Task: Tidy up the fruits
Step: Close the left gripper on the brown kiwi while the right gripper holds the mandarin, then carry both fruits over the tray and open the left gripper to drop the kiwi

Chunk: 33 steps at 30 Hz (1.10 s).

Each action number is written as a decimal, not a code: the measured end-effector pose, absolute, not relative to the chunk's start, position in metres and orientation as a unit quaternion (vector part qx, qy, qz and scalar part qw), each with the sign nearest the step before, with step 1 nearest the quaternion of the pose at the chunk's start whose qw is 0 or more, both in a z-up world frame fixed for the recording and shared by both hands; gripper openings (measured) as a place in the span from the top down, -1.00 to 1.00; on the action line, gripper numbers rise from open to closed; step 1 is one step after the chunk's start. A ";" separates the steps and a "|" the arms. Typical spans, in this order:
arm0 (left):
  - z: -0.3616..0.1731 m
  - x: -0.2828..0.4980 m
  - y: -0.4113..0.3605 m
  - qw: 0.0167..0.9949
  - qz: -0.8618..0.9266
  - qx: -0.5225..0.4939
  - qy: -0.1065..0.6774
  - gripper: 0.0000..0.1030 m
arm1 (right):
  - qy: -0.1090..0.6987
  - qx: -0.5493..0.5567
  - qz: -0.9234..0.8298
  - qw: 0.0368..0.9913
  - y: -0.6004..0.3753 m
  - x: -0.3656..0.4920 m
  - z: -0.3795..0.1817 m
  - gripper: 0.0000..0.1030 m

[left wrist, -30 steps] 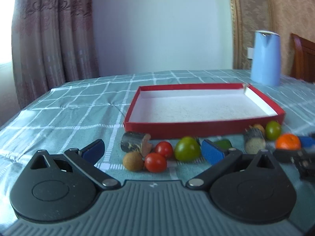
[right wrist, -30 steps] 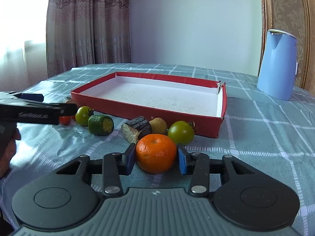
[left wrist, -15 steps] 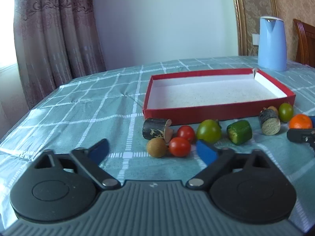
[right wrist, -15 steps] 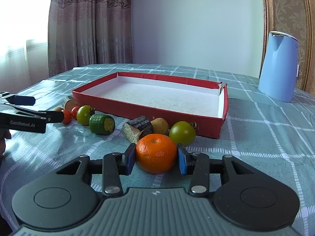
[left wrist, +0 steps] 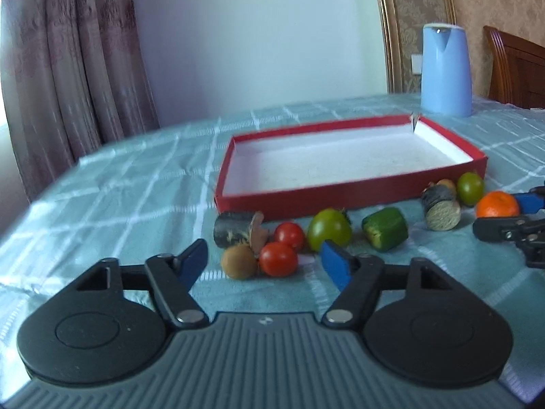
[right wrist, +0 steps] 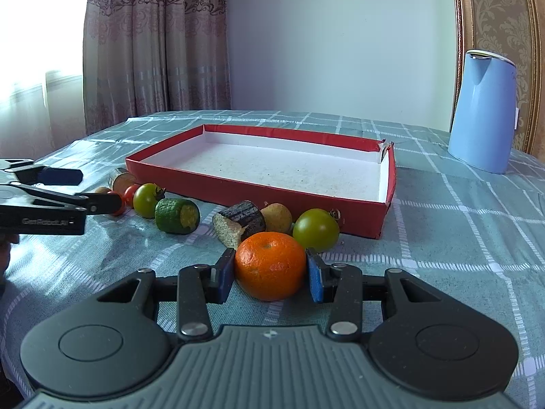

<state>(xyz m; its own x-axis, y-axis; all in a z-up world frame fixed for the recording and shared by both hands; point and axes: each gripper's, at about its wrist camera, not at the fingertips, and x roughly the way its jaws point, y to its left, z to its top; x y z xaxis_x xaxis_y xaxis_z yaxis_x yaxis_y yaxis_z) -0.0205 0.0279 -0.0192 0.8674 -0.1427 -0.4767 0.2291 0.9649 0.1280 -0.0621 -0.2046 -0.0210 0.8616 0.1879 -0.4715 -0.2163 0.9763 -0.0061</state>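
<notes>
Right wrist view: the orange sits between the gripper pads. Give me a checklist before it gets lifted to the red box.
1. Orange centred in right gripper: ok.
2. Pads touching the orange on both sides: cannot tell.
3. Red box has free space: ok.
4. Left gripper open, away from the orange: ok.
5. Green tomato close behind the orange, may be nudged: not ok.

Both grippers look alike: the left gripper and right gripper have ribbed grey housings, black round-lobed plates, black link arms with silver rivets, and blue pads.
</notes>
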 end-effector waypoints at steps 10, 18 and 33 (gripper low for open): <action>-0.016 -0.001 0.074 0.941 -0.174 0.084 0.279 -0.11 | 0.242 -0.024 0.106 0.964 -0.205 -0.062 -0.022 0.19; -0.018 0.023 0.081 0.916 -0.240 0.097 0.305 0.27 | 0.243 -0.026 0.105 0.964 -0.204 -0.063 -0.022 0.19; -0.015 -0.015 0.069 0.936 -0.206 0.112 0.262 0.54 | 0.234 -0.023 0.116 0.965 -0.207 -0.066 -0.019 0.19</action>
<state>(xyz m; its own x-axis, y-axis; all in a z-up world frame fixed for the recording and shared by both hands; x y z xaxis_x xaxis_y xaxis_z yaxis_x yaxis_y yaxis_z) -0.0151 0.0685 -0.0149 0.7771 -0.3275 -0.5375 0.4452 0.8897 0.1015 -0.0661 -0.2075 -0.0190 0.8641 0.2124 -0.4564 -0.2335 0.9723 0.0103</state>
